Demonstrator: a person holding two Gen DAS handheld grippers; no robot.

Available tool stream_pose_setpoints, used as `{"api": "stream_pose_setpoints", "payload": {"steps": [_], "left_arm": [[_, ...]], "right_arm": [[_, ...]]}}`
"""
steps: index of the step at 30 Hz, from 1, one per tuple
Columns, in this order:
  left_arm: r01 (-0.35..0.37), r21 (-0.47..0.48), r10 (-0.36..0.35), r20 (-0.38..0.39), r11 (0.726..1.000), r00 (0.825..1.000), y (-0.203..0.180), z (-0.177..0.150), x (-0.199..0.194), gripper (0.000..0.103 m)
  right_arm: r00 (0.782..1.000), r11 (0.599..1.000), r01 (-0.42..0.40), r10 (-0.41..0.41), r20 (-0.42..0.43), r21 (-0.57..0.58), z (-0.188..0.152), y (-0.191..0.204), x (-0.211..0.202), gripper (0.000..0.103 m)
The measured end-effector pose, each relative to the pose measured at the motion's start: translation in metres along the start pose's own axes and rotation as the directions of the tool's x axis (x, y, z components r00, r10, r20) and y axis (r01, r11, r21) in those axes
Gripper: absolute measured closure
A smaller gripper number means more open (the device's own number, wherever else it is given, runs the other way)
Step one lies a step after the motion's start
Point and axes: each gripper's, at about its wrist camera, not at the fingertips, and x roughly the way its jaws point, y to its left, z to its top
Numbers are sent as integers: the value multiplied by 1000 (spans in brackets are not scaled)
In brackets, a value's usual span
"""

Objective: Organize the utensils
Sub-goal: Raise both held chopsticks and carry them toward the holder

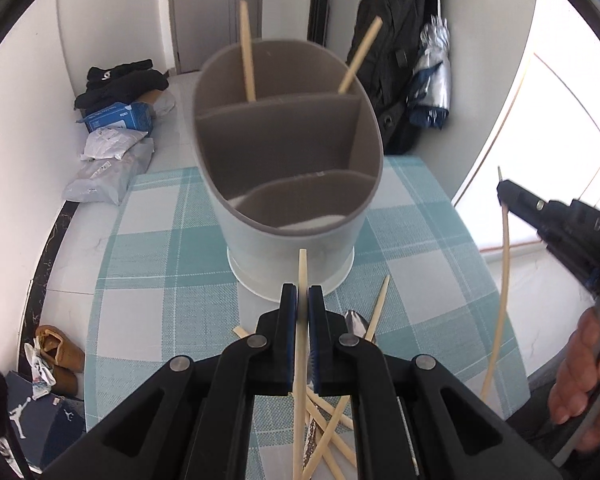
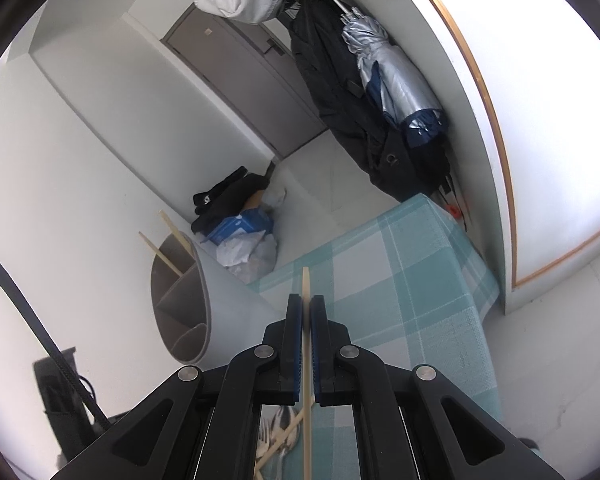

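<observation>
Holding two chopsticks (image 1: pixel 249 52) in far compartment: caddy (image 1: pixel 292 216). Left gripper (image 1: pixel 302 300), right gripper (image 2: pixel 306 308) each pinching chopstick.

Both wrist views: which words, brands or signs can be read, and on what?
"DA": raised letters on the black right gripper, cut off by the picture edge.
Jumpman figure, a logo without words: dark blue box on the floor.
Print on the blue carton and grey parcels: too blurred.
</observation>
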Motion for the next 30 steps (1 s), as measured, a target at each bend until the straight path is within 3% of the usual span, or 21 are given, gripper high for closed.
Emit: {"api": "stream_pose_setpoints", "payload": {"steps": [8, 16, 25, 30], "left_arm": [[54, -109, -43, 96, 993, 994, 6, 11, -15, 101], [100, -203, -67, 164, 974, 984, 20, 16, -33, 101], [143, -218, -99, 203, 965, 974, 25, 21, -47, 101], [179, -235, -116, 258, 955, 959, 34, 33, -68, 101]], "right_arm": [[999, 993, -10, 16, 50, -121, -12, 34, -8, 100], [991, 957, 29, 10, 131, -290, -28, 71, -16, 100], [982, 932, 33, 38, 187, -362, -31, 96, -26, 100], [974, 918, 12, 78, 212, -397, -25, 113, -34, 100]]}}
